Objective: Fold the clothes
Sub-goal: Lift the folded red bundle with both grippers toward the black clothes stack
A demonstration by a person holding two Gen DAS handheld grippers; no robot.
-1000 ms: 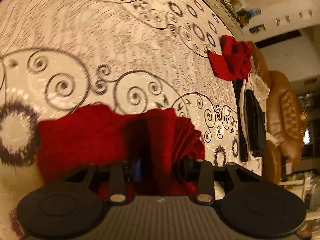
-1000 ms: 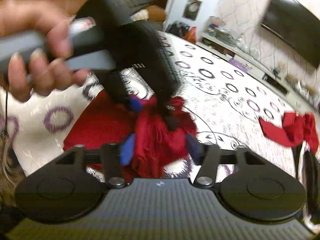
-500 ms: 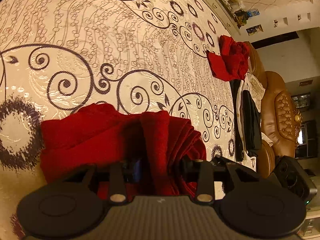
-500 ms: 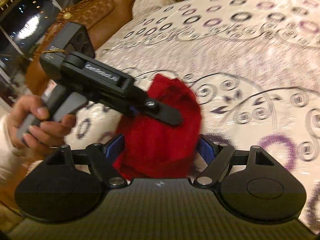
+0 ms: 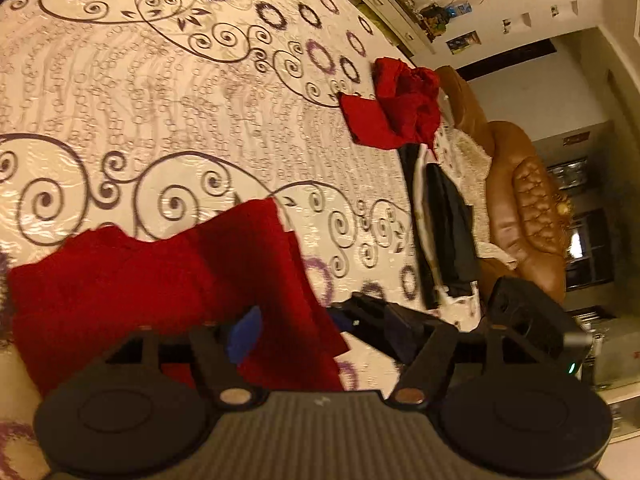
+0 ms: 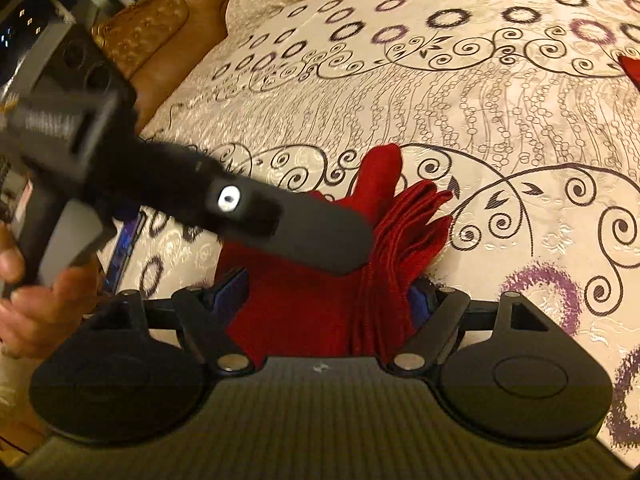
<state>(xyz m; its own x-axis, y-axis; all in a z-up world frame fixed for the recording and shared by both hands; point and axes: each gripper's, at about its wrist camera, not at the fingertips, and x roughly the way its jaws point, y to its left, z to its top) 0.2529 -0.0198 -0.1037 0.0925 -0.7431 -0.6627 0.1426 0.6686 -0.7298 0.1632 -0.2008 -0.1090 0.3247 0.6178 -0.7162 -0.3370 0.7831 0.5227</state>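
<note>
Both grippers are seen spread: left gripper [image 5: 316, 332] jaws are opening clear of the folded red garment [image 5: 168, 292], right gripper [image 6: 326, 292] straddles it unpressed on the patterned bedspread [image 6: 440, 120]; layers could be snagged and unfolded

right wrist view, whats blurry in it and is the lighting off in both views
Right wrist view: the left gripper crossing the frame is motion-smeared, its jaws opening, while the folded red cloth and patterned bedspread stay fairly sharp. Left wrist view: softly blurred overall, the crumpled red garment far off. Both carry a warm orange cast and strong fisheye bending at the edges.
</note>
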